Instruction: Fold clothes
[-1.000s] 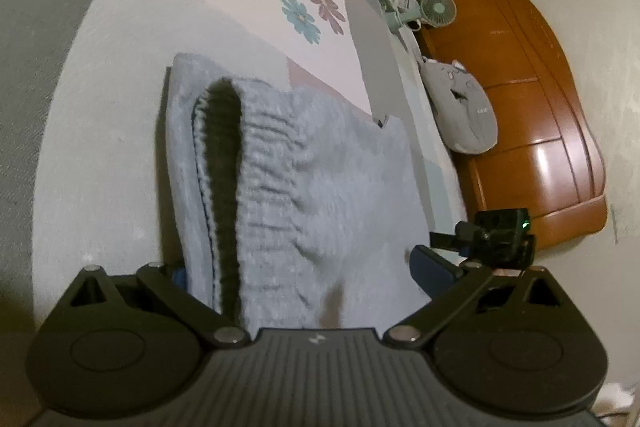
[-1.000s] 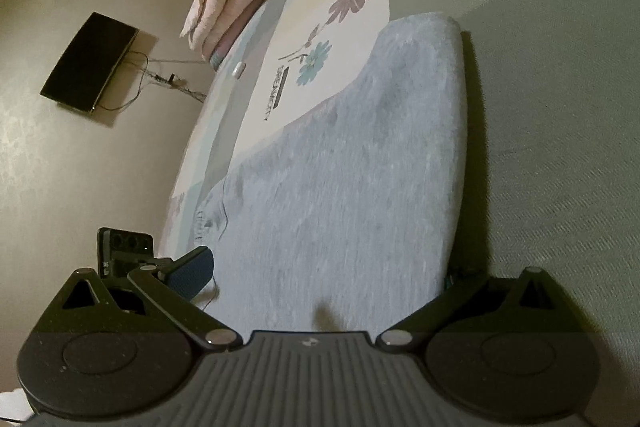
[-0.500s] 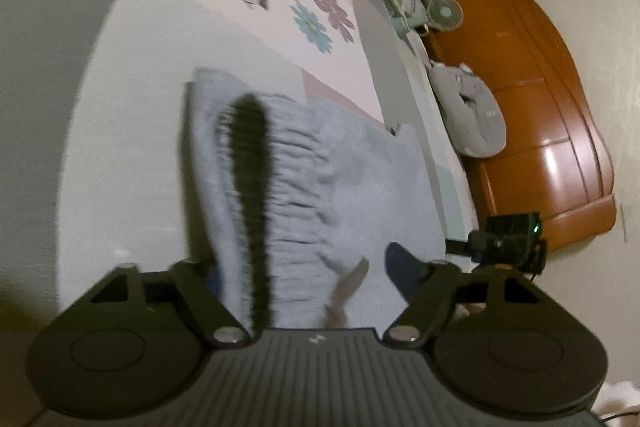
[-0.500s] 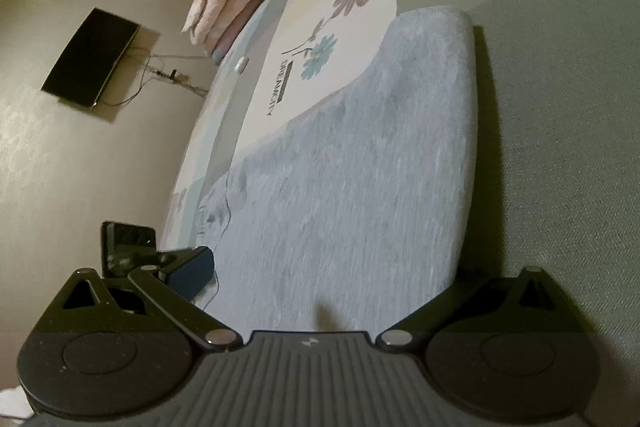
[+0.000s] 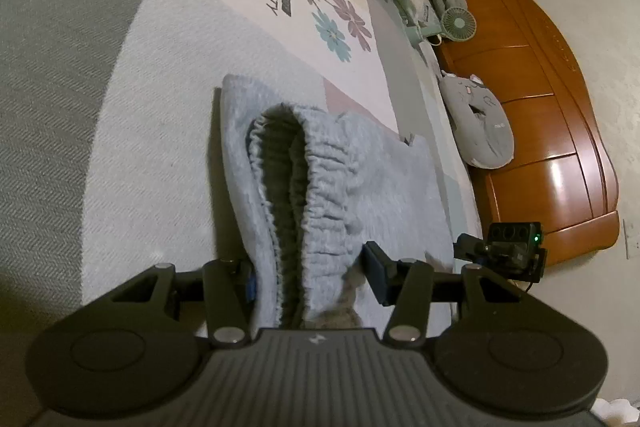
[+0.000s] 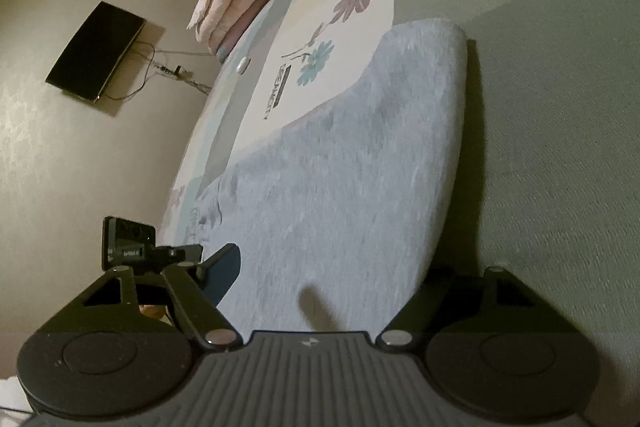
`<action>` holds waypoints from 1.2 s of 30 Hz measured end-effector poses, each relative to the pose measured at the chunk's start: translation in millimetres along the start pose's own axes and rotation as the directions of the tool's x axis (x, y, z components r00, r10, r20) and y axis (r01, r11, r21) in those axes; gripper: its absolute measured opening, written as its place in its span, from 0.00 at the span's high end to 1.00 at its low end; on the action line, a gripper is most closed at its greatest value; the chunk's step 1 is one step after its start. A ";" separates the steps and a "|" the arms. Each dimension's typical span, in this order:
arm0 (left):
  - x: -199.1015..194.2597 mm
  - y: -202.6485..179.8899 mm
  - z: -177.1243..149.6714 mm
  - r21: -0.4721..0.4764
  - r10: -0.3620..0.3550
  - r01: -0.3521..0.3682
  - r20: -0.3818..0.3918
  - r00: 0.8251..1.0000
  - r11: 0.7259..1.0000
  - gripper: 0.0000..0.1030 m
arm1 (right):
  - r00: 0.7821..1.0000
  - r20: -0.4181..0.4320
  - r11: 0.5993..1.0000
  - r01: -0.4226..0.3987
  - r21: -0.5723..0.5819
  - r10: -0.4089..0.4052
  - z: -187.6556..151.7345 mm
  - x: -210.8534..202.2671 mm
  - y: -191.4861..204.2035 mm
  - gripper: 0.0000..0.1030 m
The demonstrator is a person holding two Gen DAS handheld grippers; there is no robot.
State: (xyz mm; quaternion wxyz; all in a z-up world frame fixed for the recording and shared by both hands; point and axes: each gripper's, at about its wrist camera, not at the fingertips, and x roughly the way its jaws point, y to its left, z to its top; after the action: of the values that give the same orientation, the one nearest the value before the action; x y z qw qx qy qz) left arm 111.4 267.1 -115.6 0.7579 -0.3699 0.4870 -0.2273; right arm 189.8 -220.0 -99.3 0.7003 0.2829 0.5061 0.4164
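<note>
On the bed [image 5: 168, 131] lies the grey garment [image 5: 360, 187], its elastic waistband gaping toward the left tool [image 5: 310, 277]; that tool stands wide, cloth between its fingers; the right tool [image 6: 332, 279] also stands wide astride the garment's near edge.
</note>
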 end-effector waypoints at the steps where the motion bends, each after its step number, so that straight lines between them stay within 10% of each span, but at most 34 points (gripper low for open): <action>1: 0.4 -0.1 -0.1 -0.002 0.001 -0.001 0.002 1.000 1.000 0.50 | 1.000 0.003 1.000 0.003 -0.003 -0.003 0.0 0.9 0.7 0.23; 8: -0.2 -2.3 -2.1 0.004 0.015 -0.015 -0.002 1.000 1.000 0.51 | 0.999 0.015 0.999 0.037 -0.029 -0.037 -4.5 0.8 4.7 0.29; 13: 1.5 0.9 2.6 -0.008 0.003 -0.003 -0.018 1.000 1.000 0.51 | 1.000 0.008 0.999 0.028 0.034 -0.028 -0.8 -5.1 -12.9 0.56; 24: 3.9 -11.5 4.1 0.003 0.049 -0.049 -0.055 0.997 0.999 0.44 | 1.000 -0.004 1.000 0.017 0.023 -0.016 -0.4 -4.7 -16.4 0.59; 28: 10.7 -8.2 11.1 -0.023 0.023 -0.024 -0.044 0.999 0.999 0.43 | 1.000 -0.011 0.998 0.018 0.064 -0.017 2.2 -4.0 -27.7 0.88; 36: 12.7 -21.4 6.8 -0.002 0.076 -0.076 -0.025 0.997 0.997 0.38 | 0.999 0.008 0.996 0.044 0.081 -0.044 -1.6 -3.7 -24.0 0.89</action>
State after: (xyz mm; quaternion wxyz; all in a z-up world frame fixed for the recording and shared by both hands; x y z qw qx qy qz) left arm 123.2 247.1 -104.4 0.7593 -0.3496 0.5103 -0.2021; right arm 194.8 -235.1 -117.7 0.6998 0.3020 0.5252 0.3785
